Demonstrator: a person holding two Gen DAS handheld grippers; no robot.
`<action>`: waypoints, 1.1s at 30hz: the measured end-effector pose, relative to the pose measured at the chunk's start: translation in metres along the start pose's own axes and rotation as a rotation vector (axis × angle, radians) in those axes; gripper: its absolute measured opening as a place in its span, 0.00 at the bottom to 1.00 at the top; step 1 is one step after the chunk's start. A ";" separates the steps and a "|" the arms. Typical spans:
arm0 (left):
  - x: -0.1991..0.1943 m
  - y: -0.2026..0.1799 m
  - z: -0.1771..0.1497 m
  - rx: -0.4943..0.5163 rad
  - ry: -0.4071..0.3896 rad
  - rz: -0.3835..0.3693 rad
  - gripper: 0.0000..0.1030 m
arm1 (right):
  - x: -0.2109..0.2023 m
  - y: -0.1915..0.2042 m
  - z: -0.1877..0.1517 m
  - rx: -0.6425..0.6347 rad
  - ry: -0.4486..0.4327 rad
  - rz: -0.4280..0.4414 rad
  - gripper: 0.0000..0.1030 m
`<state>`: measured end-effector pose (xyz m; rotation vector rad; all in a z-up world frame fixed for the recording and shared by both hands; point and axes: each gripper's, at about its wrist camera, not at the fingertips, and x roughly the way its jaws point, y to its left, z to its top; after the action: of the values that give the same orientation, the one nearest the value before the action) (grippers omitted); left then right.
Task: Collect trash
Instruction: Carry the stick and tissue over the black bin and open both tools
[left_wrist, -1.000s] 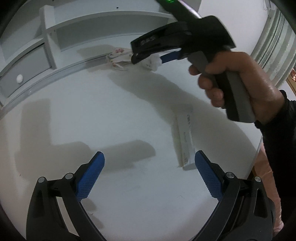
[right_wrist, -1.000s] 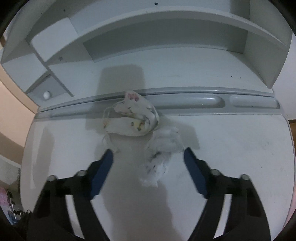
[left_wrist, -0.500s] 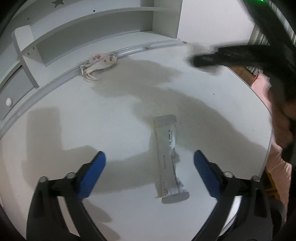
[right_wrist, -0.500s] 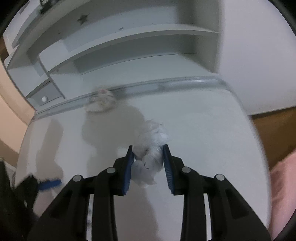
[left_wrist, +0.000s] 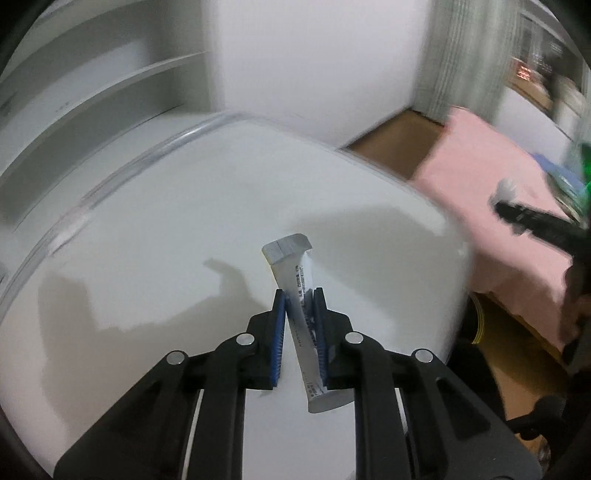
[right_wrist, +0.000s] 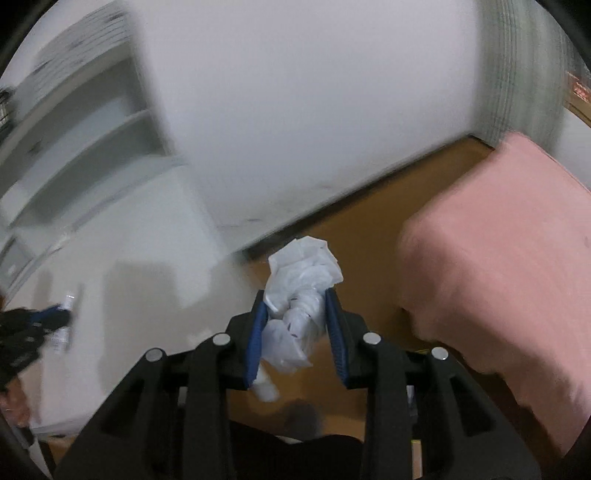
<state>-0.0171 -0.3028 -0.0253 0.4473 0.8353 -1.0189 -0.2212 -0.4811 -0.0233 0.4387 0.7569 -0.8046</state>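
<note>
My left gripper (left_wrist: 300, 295) is shut on a flattened white tube (left_wrist: 300, 310) with a grey crimped end, held tilted just above the white desk top (left_wrist: 155, 258). My right gripper (right_wrist: 294, 299) is shut on a crumpled white tissue wad (right_wrist: 301, 291) and holds it past the desk's right edge, over the brown floor (right_wrist: 343, 236). The right gripper also shows blurred at the right of the left wrist view (left_wrist: 517, 216). The left gripper (right_wrist: 48, 317) with the tube shows at the left of the right wrist view.
A pink-covered bed (right_wrist: 498, 266) lies to the right of the desk. A white wall (right_wrist: 295, 110) and grey shelves (left_wrist: 74, 96) stand behind the desk. A raised rim (left_wrist: 122, 170) runs along the desk's back.
My left gripper has closed on the tube and lifted it. My right gripper has swung right with the tissue wad, off the desk and over the floor.
</note>
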 end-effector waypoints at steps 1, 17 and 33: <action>0.005 -0.019 0.006 0.029 -0.005 -0.032 0.14 | 0.003 -0.025 -0.007 0.040 0.017 -0.037 0.31; 0.158 -0.325 0.037 0.494 0.154 -0.420 0.14 | 0.053 -0.235 -0.120 0.478 0.249 -0.198 0.31; 0.200 -0.333 0.029 0.550 0.215 -0.444 0.14 | 0.083 -0.254 -0.138 0.510 0.267 -0.185 0.72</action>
<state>-0.2455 -0.5925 -0.1491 0.8747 0.8589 -1.6461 -0.4400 -0.5953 -0.1947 0.9572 0.8443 -1.1322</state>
